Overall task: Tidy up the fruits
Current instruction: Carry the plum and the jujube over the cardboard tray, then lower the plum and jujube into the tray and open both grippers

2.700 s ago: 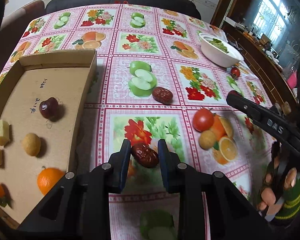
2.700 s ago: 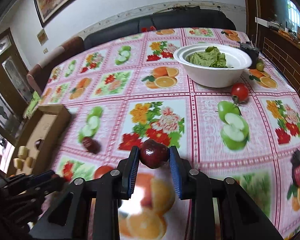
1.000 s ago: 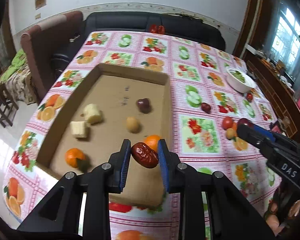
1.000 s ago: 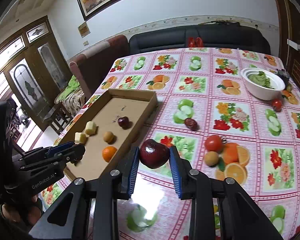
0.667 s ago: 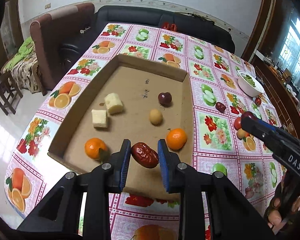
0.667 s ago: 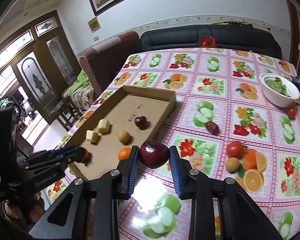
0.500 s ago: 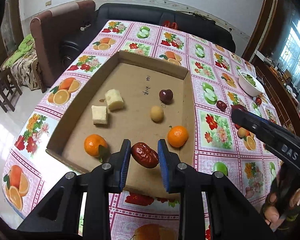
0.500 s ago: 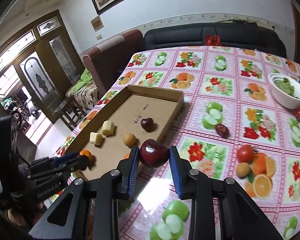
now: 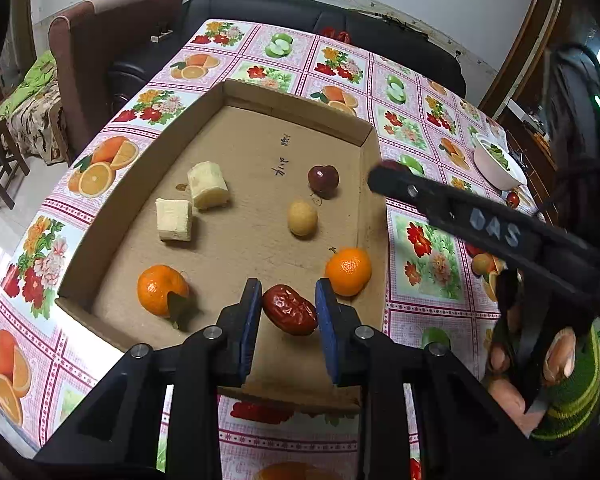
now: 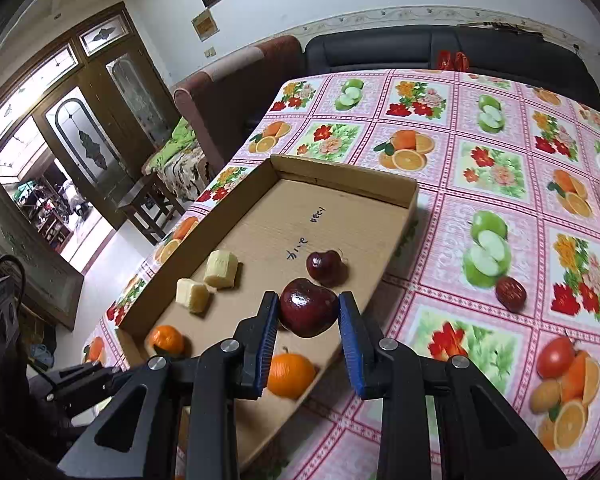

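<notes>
The date (image 9: 290, 314) is pinched in the left gripper (image 9: 286, 314), lying slantwise across the pads, with the cardboard box (image 9: 296, 100) floor straight below and ahead. The right gripper (image 10: 308, 314) clamps a dark cherry (image 10: 309, 307) above the box's near-right part, another cherry (image 10: 324, 266) just beyond; both grippers tilt down, the left seemingly nearer the floor.

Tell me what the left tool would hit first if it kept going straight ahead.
Probably the bare cardboard floor of the box, between the two oranges; depth is unclear. The tool holds a date.

white walls | black sofa (image 10: 440, 52) | glazed wooden doors (image 10: 80, 120)
</notes>
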The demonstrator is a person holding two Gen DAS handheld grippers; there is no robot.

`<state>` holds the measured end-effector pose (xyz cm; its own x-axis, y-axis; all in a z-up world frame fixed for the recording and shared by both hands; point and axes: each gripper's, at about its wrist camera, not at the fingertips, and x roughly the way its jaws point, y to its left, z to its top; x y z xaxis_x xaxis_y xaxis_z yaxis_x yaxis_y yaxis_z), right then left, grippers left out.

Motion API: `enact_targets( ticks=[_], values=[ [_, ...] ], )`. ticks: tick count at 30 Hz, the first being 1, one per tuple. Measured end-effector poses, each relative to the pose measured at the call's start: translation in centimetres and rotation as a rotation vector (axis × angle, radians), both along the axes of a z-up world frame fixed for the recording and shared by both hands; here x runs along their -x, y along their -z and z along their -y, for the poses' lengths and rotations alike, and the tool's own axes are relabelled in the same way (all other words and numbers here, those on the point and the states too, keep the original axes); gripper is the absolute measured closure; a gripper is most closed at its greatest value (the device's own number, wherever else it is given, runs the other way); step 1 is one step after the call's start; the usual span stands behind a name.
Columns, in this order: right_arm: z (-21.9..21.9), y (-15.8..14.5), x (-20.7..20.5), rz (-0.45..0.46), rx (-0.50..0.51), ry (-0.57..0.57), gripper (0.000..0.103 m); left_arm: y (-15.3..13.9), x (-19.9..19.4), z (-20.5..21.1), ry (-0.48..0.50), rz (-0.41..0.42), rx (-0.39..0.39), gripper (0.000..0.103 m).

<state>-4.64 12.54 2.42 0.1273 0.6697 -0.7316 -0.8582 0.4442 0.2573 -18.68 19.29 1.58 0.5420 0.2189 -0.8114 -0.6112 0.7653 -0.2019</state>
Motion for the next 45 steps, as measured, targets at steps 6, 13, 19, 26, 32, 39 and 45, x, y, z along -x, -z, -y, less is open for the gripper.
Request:
enact_targets(
  ticks=[6,13,19,26,32,39,45],
  values=[
    [-3.3,0.4,-2.4,0.018,0.014,0.012,0.072,0.9,-0.9,-0.6,0.007,-0.012,0.023,0.078],
    [-7.9,2.3,-5.9,0.041,0.090,0.035,0.072,1.8,-2.3,-0.6,0.032,-0.026,0.033,0.078],
    [-9.7,3.8,-6.5,0.041,0.128,0.021,0.072,2.6,-2.9,-0.8,0.042,-0.042,0.048,0.078],
    [-10.9,5.4,-6.5,0.053,0.173,0.000,0.072,3.6,-3.2,-0.9,0.042,-0.061,0.060,0.078],
    [-11.0,5.4,-6.2,0.085,0.184,0.002,0.071,3.6,-3.4,-0.9,0.034,-0.066,0.055,0.078],
    [-11.0,5.2,-6.1,0.100,0.194,-0.003,0.066,3.7,-3.3,-1.5,0.017,-0.074,0.082,0.067],
    [-10.2,3.8,-5.3,0.127,0.173,-0.004,0.046,2.6,-2.9,-1.4,0.006,-0.061,0.058,0.063]
  ],
)
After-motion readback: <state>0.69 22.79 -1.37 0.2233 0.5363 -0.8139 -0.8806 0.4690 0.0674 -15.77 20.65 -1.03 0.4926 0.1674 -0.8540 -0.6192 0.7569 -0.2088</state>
